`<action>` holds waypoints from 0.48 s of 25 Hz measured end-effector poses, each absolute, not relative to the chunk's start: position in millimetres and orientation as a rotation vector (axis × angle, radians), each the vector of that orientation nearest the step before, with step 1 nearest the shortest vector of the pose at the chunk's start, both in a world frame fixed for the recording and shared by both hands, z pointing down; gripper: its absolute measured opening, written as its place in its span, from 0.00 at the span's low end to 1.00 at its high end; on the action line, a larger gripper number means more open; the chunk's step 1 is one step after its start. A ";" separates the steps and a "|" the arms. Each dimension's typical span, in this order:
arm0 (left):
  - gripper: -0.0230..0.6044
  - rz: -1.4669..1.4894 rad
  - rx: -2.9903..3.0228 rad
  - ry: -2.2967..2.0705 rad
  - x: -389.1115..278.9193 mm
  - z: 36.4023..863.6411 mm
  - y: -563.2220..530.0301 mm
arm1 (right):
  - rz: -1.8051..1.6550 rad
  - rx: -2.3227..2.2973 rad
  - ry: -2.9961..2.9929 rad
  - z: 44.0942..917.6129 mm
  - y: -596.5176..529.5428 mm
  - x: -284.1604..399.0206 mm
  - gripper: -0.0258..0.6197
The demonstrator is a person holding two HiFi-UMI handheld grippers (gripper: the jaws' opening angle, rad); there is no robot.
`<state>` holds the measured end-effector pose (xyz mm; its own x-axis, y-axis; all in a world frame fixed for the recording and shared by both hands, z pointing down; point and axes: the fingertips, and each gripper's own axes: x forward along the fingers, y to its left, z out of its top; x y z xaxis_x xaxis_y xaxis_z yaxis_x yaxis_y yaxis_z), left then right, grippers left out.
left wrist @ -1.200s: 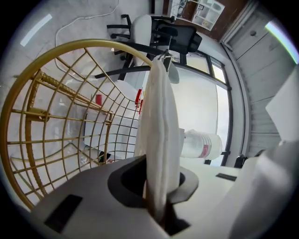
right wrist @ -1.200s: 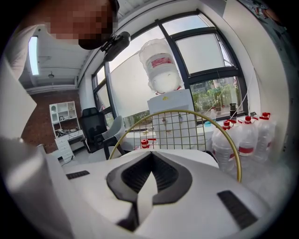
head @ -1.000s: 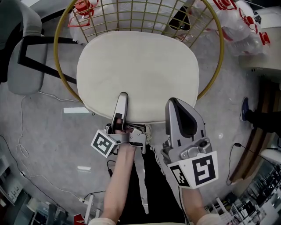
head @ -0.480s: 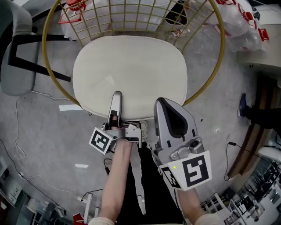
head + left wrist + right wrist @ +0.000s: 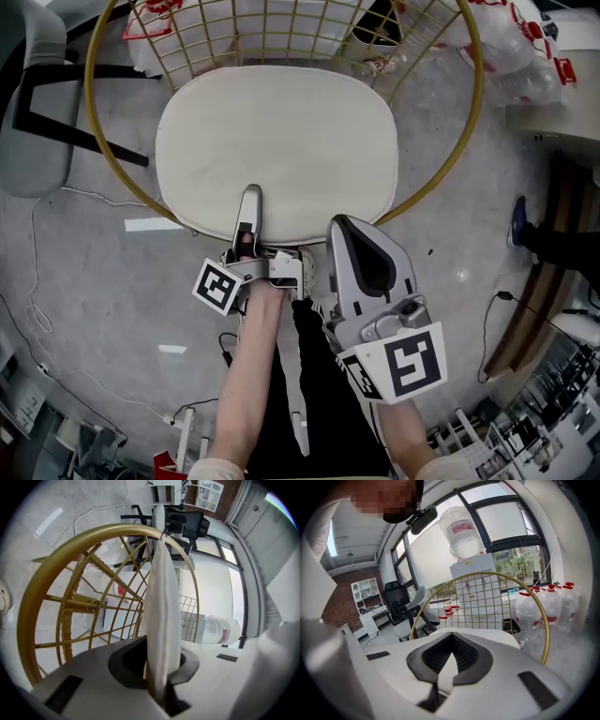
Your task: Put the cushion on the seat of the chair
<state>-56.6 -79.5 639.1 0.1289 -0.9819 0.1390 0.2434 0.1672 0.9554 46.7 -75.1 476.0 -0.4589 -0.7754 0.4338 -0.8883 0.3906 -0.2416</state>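
Note:
A cream oval cushion (image 5: 277, 141) lies flat within the gold ring of the wire chair (image 5: 466, 122). Both grippers hold its near edge. My left gripper (image 5: 248, 202) is shut on that edge left of centre. In the left gripper view the cushion (image 5: 161, 606) runs edge-on out of the jaws, with the chair's gold rim (image 5: 56, 559) behind it. My right gripper (image 5: 339, 230) is at the edge's right part. In the right gripper view a white sliver of cushion (image 5: 487, 637) is pinched between the pads (image 5: 426, 656). The seat under the cushion is hidden.
A grey office chair (image 5: 33, 131) stands at the left. Large water bottles (image 5: 525, 56) with red caps stand at the back right behind the chair's wire back (image 5: 483, 597). Cables (image 5: 42, 281) trail over the grey floor. A shoe (image 5: 520, 234) shows at the right edge.
Both grippers have sunk a little with the cushion, which has shifted slightly left in the view and sits deeper inside the gold ring. Both grips are unchanged.

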 end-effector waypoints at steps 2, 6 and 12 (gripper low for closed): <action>0.12 -1.117 0.954 -1.023 -56.3 643.8 -78.3 | 0.651 1.473 -2.397 476.5 -74.4 49.5 0.07; 0.12 -1.084 0.954 -1.057 -56.3 647.3 -78.2 | 0.649 1.477 -2.392 477.6 -74.4 54.2 0.07; 0.12 -1.033 0.919 -1.097 -56.0 662.4 -76.2 | 0.664 1.496 -2.384 478.2 -71.8 59.4 0.07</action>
